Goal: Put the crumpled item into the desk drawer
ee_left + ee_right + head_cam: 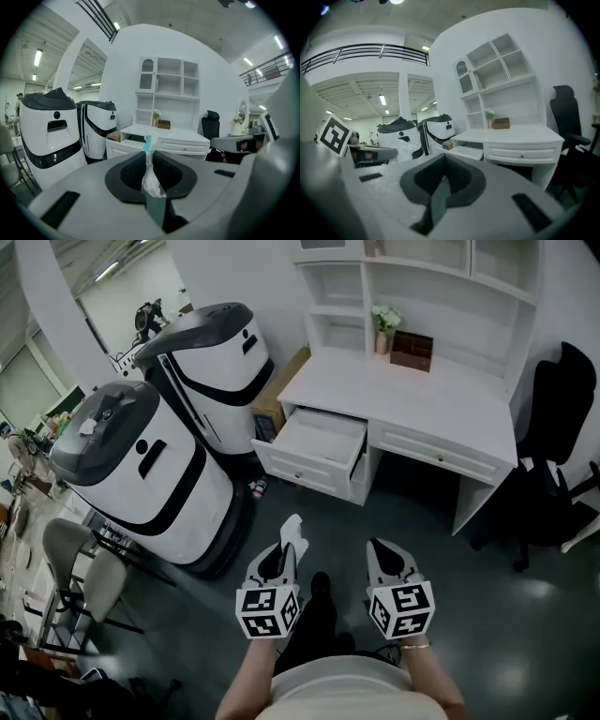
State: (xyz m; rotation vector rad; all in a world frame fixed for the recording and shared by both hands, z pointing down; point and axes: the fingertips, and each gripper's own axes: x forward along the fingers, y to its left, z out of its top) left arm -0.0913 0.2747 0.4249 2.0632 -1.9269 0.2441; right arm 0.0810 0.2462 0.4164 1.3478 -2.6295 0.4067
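Note:
A crumpled white wrapper with a pale blue tip is pinched between the black pads of my left gripper, which is shut on it. In the head view the wrapper sticks up from the left gripper, held over the dark floor well short of the desk. My right gripper is level with it on the right. Its jaws are shut with nothing between them. The white desk stands ahead, and its left drawer is pulled open; its inside looks bare.
Two big white-and-black machines stand to the left of the desk, close to the open drawer. A black office chair is at the right. A plant and a brown box sit on the desk. Chairs stand at far left.

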